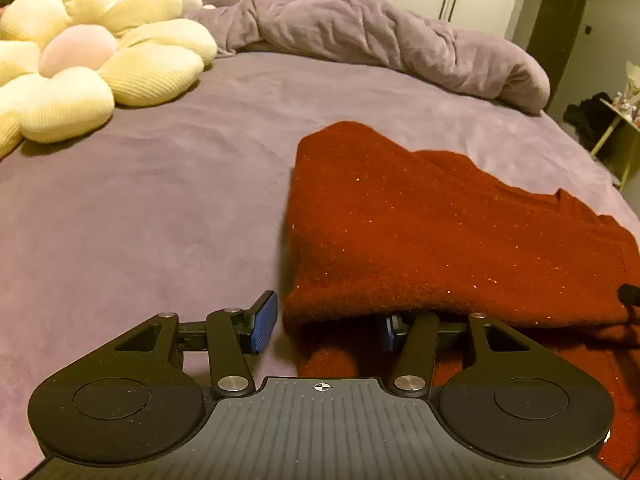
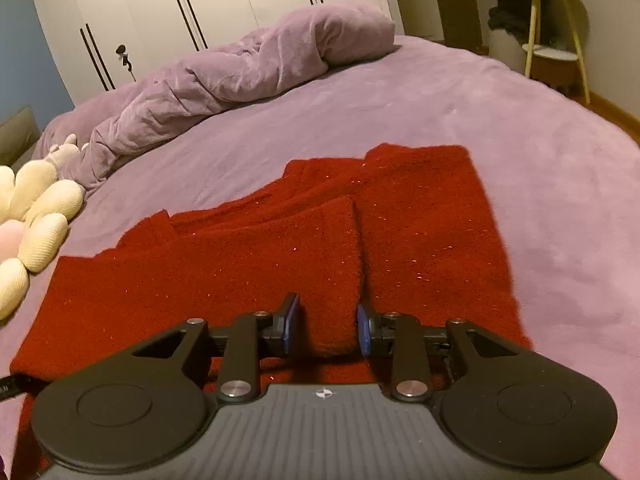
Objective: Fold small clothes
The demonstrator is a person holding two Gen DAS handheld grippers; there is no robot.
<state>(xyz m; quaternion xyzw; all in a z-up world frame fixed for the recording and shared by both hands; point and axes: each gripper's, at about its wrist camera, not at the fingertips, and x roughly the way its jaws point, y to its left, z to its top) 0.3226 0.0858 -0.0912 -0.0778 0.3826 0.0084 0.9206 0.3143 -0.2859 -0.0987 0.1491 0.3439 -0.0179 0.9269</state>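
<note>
Blue-padded fingers of the left tool (image 1: 326, 326) stand wide apart at the near edge of a red knit (image 1: 440, 240) lying on a purple bed (image 1: 160, 200). One pad (image 1: 264, 322) shows in the open beside the cloth; the other is tucked under a raised fold, so only its edge can be seen. The left tool grips nothing, though a strip of the knit hangs between its fingers.

From the right wrist, the right tool (image 2: 328, 328) straddles a narrow fold of the knit (image 2: 240, 272), its two pads parted on either side of the cloth. Whether the pads already press the fold cannot be told; the gap looks too wide for a firm pinch, so the tool reads as released.

Fuzzy and flecked with glitter, the knit looks soft, light and limp. It should drape and sag once lifted, not hold a crease by itself, and the nap probably gives the pads good friction. An edge or corner, pinched through both layers, seems the best hold.

Much stays unclear: the garment's type, where its sleeves or hem lie, and how many layers are stacked. Its near edge is cut off by the tool bodies. A flower cushion (image 1: 80, 60) and a rumpled duvet (image 1: 380, 32) lie well apart from it.
</note>
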